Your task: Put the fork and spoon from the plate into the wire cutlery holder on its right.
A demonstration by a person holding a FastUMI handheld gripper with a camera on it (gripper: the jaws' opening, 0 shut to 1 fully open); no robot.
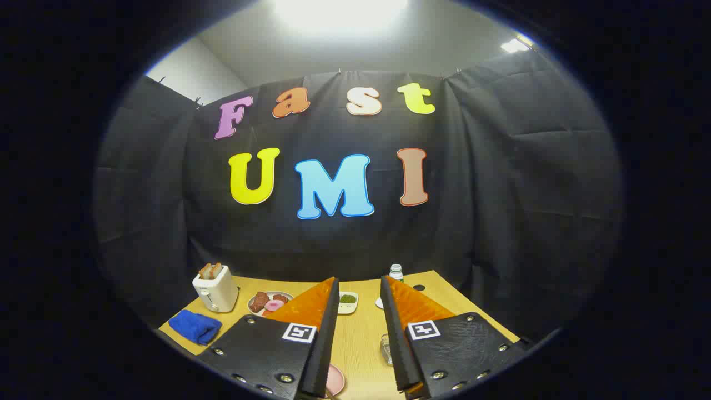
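A blue cloth (pixel 194 326) lies at nine o'clock on the wooden table (pixel 358 339), beside a white toaster (pixel 215 289) holding bread and a plate of pastries (pixel 269 303). The gripper (pixel 358 300) hovers high with its fingers apart, gripping nothing. A pink plate (pixel 335 380) peeks from under the left finger at six o'clock; fork and spoon cannot be made out. A wire-like holder (pixel 386 349) sits just right. By all signs, nothing is moved yet.

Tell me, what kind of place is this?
Likely a staged kitchen booth: a wooden table holds a toaster and a plate of food, with black cloth behind. The tool hovers open above.
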